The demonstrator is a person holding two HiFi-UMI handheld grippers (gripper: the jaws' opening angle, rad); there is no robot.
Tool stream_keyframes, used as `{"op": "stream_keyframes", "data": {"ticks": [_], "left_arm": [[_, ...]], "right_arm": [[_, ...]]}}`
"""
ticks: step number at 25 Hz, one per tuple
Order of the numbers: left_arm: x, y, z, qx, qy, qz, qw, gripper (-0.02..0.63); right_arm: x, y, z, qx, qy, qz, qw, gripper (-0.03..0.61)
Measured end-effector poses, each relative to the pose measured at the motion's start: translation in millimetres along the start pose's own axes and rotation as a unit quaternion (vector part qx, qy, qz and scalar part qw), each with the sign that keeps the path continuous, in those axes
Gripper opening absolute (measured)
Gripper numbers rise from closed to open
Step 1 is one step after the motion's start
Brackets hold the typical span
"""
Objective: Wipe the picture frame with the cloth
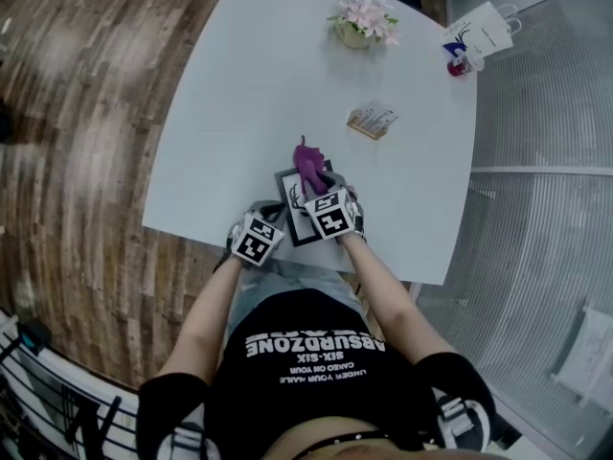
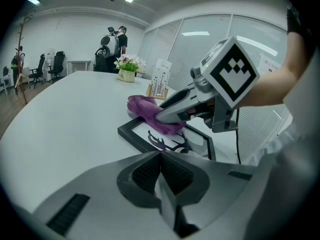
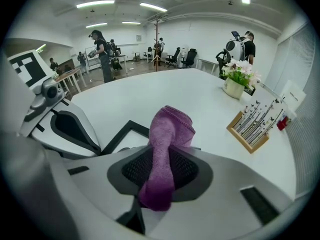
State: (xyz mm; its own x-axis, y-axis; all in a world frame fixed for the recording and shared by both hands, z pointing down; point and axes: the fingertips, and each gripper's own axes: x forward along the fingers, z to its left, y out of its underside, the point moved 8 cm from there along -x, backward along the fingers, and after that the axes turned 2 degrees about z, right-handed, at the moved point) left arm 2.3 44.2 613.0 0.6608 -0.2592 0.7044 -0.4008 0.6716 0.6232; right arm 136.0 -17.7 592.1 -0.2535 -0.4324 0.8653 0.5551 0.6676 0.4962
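The frame point(image 1: 299, 220) is lying flat on the white surface point(image 1: 230, 113), near the edge closest to the person. The right gripper point(image 3: 162, 159) is pinching the purple cloth point(image 3: 169, 134) between its jaws, and the loose end is bunching up beyond them. In the left gripper view that cloth is pressing down on the far part of the glass, above the dark antler print. The left gripper point(image 2: 161, 156) is pressed together with nothing in it. It is sitting just beside the frame's near left corner, and I cannot tell whether it is touching.

By my reading, the wiping is under way and not finished. The cloth is in contact with the glass, but only at the far end. The near part of the glass and the black border are apparently waiting to be covered. No view is showing dust or streaks, so what is already clean cannot be judged.

The flowers point(image 1: 364, 15) and a card holder point(image 1: 372, 121) are standing well apart from the work.
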Motion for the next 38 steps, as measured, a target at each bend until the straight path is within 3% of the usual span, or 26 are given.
{"op": "stream_keyframes", "data": {"ticks": [13, 20, 29, 38], "left_arm": [[0.1, 1.6, -1.8, -0.001, -0.008, -0.005, 1.0000, 0.015], [-0.5, 1.7, -1.7, -0.004, -0.008, -0.005, 0.9999, 0.015], [0.0, 2.3, -1.1, -0.002, -0.006, -0.003, 1.0000, 0.015], [-0.2, 2.8, -0.5, 0.002, -0.006, -0.004, 1.0000, 0.015]], "right_arm": [[9.4, -16.9, 34.2, 0.005, -0.063, 0.004, 0.998, 0.110], [9.9, -19.3, 36.6, -0.006, -0.075, 0.003, 0.997, 0.110], [4.1, -10.8, 36.5, 0.019, -0.103, 0.003, 0.994, 0.110], [-9.6, 9.7, 52.0, 0.025, -0.100, 0.001, 0.995, 0.110]]}}
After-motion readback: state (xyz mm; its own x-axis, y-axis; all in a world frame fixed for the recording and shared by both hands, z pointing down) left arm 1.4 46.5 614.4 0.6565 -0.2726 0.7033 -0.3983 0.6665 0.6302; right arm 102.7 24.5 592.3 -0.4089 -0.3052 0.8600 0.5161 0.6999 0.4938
